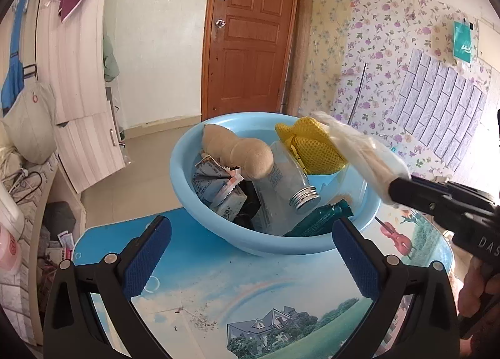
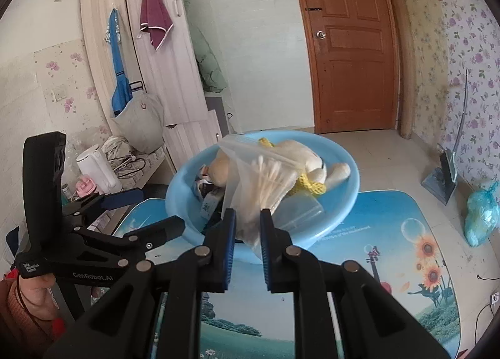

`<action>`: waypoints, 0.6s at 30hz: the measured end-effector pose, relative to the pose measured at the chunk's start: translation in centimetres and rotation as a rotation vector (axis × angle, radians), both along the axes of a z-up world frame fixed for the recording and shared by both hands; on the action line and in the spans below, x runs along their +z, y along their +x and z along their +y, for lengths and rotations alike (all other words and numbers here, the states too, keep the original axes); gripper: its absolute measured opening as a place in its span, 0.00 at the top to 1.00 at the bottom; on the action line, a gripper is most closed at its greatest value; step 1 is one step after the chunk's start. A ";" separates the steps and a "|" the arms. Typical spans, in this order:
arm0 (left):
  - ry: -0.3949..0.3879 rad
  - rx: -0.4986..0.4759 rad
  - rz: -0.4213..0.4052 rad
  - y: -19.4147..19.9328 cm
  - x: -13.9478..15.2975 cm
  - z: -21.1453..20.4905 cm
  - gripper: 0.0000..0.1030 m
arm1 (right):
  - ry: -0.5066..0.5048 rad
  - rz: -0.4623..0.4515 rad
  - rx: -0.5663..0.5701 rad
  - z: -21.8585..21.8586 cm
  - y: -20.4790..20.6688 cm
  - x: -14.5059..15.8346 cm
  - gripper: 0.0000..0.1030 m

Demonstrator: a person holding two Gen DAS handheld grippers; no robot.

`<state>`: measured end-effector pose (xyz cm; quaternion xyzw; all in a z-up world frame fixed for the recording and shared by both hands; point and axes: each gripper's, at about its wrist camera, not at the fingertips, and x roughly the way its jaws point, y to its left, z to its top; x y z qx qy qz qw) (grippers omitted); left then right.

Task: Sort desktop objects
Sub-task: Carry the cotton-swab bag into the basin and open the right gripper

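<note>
A light-blue basin (image 1: 187,177) stands on the picture-printed table (image 1: 218,290). In it lie a tan plush toy (image 1: 237,149), a yellow mesh pouch (image 1: 312,146), a clear bottle with a silver cap (image 1: 281,190), a teal packet (image 1: 322,218) and crumpled cartons (image 1: 215,187). My right gripper (image 2: 247,221) is shut on a clear zip bag of cotton swabs (image 2: 262,181) and holds it just above the basin's (image 2: 343,202) near rim. My left gripper (image 1: 250,252) stands open in front of the basin with nothing between its fingers.
A white kettle (image 2: 100,168), cords and clutter sit on a low shelf left of the table. On the floor to the right are a dustpan (image 2: 443,177) and a teal plastic bag (image 2: 481,212). A brown door (image 1: 253,34) is behind.
</note>
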<state>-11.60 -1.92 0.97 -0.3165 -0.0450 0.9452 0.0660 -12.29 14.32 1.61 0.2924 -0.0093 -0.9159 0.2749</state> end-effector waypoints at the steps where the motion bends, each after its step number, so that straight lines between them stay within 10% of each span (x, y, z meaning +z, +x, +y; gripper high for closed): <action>1: 0.005 -0.003 -0.002 0.0 0.0 -0.1 0.00 | 0.001 0.001 0.012 -0.4 -0.2 0.0 0.86; 18: -0.015 -0.047 -0.014 -0.2 -0.5 -0.8 0.00 | 0.007 -0.005 0.135 -4.0 -1.0 0.6 0.65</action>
